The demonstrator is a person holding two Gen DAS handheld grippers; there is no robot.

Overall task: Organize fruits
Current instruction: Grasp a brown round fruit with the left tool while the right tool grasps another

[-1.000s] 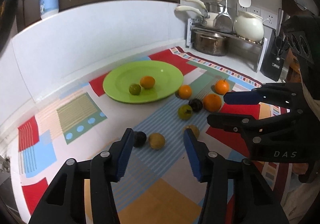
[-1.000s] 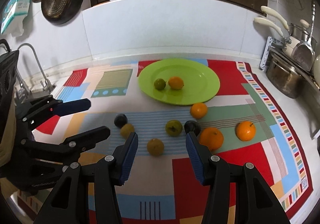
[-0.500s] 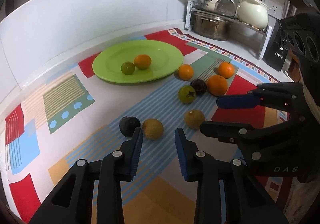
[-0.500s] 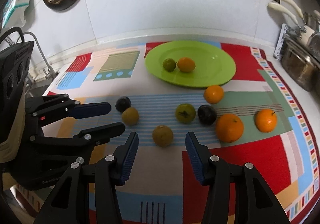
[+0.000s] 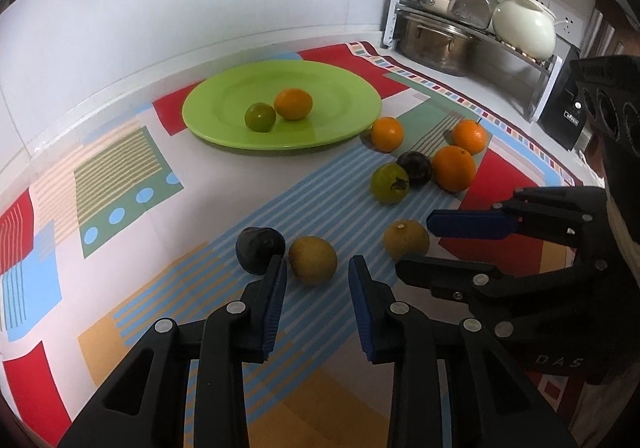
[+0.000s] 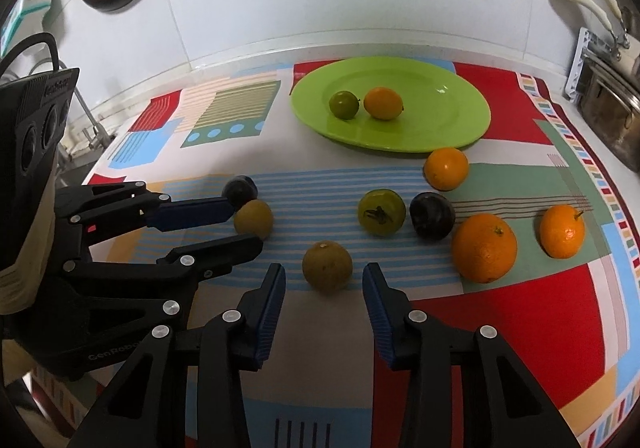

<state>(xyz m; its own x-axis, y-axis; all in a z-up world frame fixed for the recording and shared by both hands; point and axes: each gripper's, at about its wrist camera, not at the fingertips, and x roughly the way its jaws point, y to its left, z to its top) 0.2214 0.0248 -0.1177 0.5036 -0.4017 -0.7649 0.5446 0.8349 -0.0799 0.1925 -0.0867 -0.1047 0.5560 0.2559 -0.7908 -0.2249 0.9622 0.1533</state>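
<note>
1. The left claw [image 5: 317,268] is spread, its two blue pads lined up on a brownish fruit [image 5: 313,260] that sits just ahead, at the mouth of the gap; it pinches nothing yet.
2. A dark plum [image 5: 259,250] lies just beside that fruit, touching or nearly touching the left pad, so it crowds the approach.
3. The right claw [image 6: 324,276] is also spread, with a second brownish fruit [image 6: 327,266] at the mouth of its gap, not yet gripped.
4. Beyond both claws stands the green plate [image 6: 452,120] on the patterned mat [image 6: 520,324] covering the counter; it already holds a green fruit [image 6: 343,104] and a small orange [image 6: 384,103].
5. Ahead and to the right of the right claw lie a green tomato-like fruit [image 6: 381,212], another dark plum [image 6: 432,215] and three oranges, all off the plate.
6. The step in hand looks like the approach for a two-handed pick.
7. Next, each claw should likely ease forward around its fruit, close gently, lift, and carry it to the plate without nudging the neighbouring plum.
</note>
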